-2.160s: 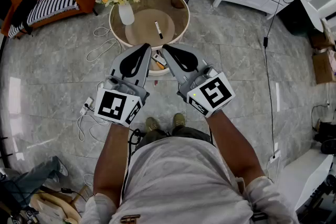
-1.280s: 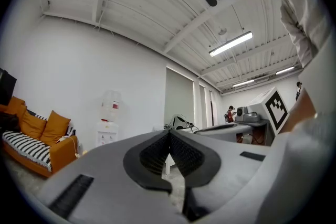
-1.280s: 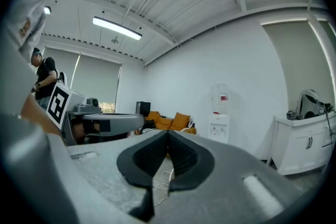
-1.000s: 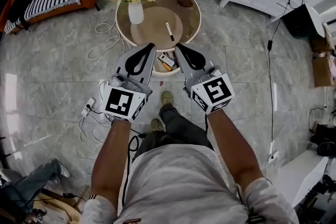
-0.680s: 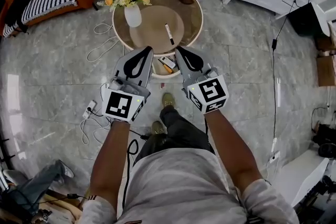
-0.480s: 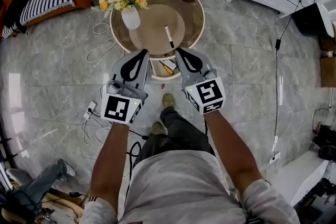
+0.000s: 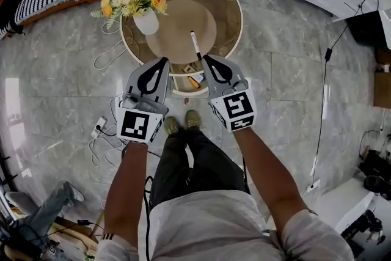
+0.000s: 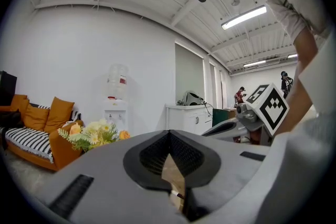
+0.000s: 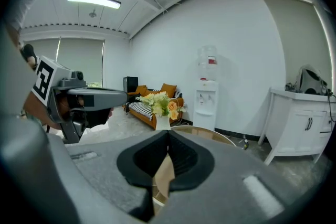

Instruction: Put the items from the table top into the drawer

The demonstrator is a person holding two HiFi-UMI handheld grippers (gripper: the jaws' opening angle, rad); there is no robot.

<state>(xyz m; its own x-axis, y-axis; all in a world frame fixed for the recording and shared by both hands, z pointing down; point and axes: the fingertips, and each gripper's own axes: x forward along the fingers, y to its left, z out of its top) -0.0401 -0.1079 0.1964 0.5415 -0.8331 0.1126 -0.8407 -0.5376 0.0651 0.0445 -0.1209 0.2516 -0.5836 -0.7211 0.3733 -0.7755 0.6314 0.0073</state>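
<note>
Flanking drawer (image 7: 178, 89): left tongs (image 7: 164, 60), right tongs (image 7: 204, 58)

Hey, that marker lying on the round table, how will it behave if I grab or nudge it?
The marker looks slim and round, so it will likely roll if nudged sideways. It seems stiff and light, probably an easy pinch. The table top looks glossy, so it may also slide.

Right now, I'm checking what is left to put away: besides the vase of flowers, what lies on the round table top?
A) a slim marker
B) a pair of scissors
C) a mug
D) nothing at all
A: the head view shows a slim marker, white with a dark tip, lying on the table top to the right of the vase of flowers.
</note>
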